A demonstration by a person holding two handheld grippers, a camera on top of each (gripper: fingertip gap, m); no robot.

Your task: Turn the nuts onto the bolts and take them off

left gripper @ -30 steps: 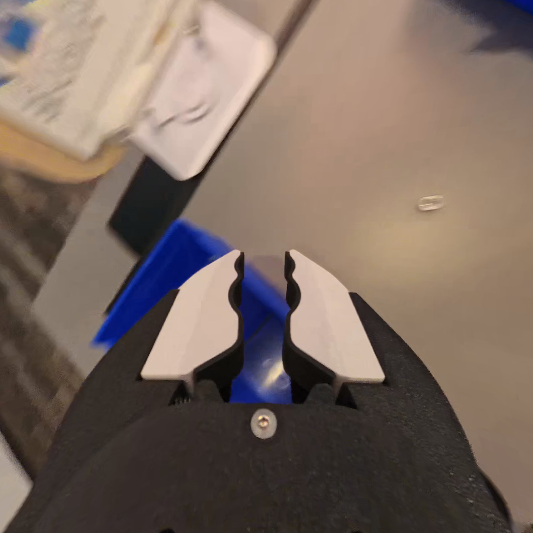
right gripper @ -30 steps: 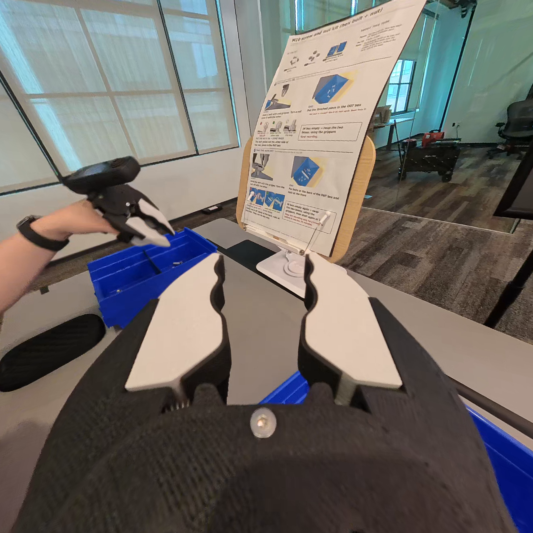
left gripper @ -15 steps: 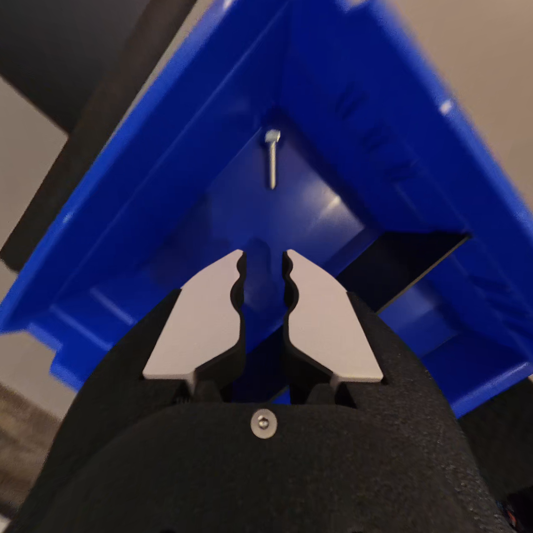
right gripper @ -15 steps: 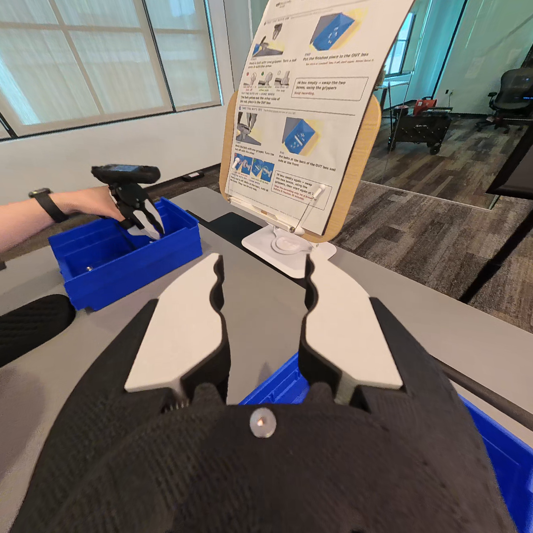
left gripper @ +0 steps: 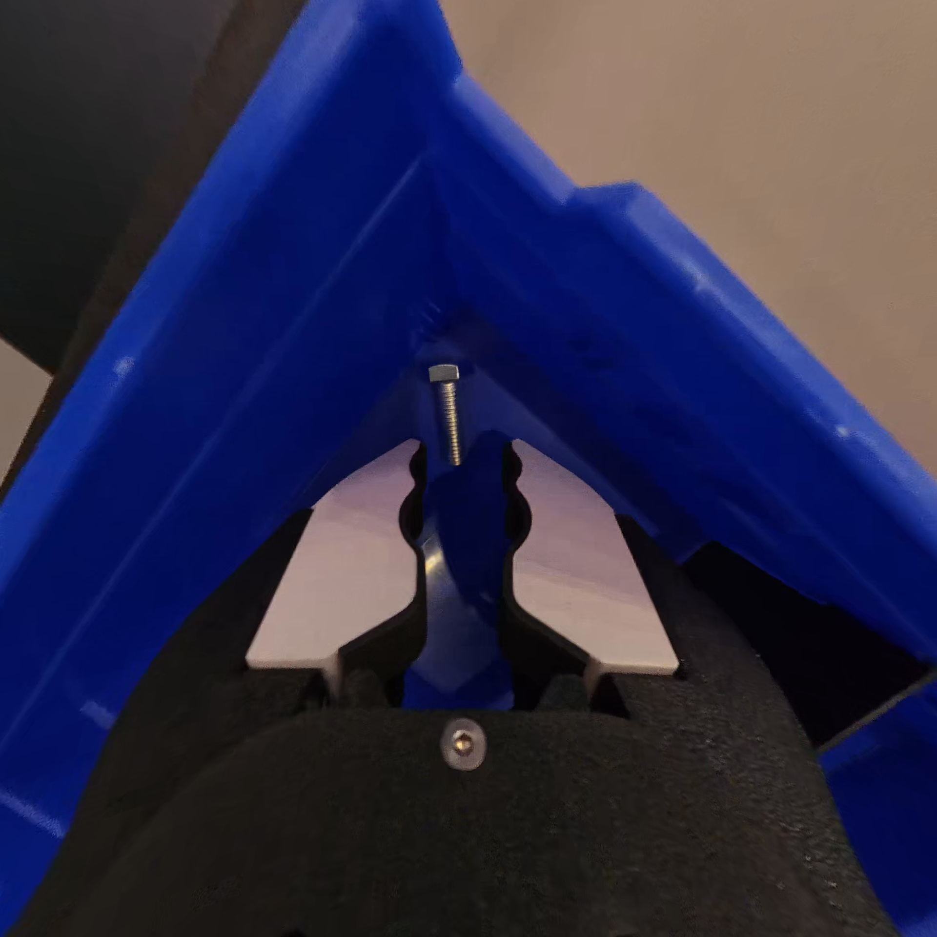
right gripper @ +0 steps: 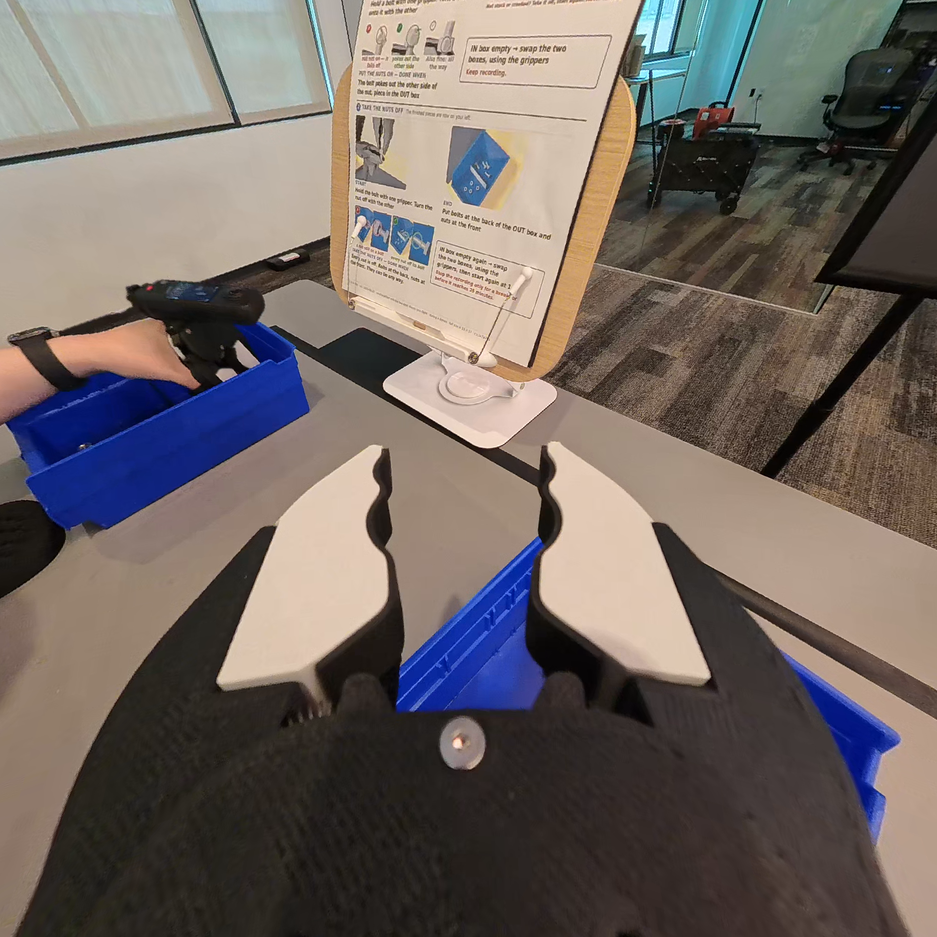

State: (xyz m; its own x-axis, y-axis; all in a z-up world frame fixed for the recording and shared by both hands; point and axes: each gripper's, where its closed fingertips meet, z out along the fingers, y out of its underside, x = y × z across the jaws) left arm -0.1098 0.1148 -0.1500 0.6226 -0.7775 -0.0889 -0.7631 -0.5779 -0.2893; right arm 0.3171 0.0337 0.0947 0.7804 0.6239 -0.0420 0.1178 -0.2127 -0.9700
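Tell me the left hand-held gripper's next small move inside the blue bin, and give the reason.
Probably ease the left hand-held gripper forward, then close. It is open, and the bolt lies in the corner of the blue bin with its threaded tip just reaching between the fingertips, head pointing away. Nothing is gripped yet.

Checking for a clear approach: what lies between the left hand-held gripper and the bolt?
Only bare blue bin floor, per the left wrist view; bolt, hand-held gripper.

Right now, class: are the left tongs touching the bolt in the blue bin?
Apart. The left wrist view shows the bolt lying in the blue bin corner, blue floor visible between its threaded end and both fingertips of the open left tongs.
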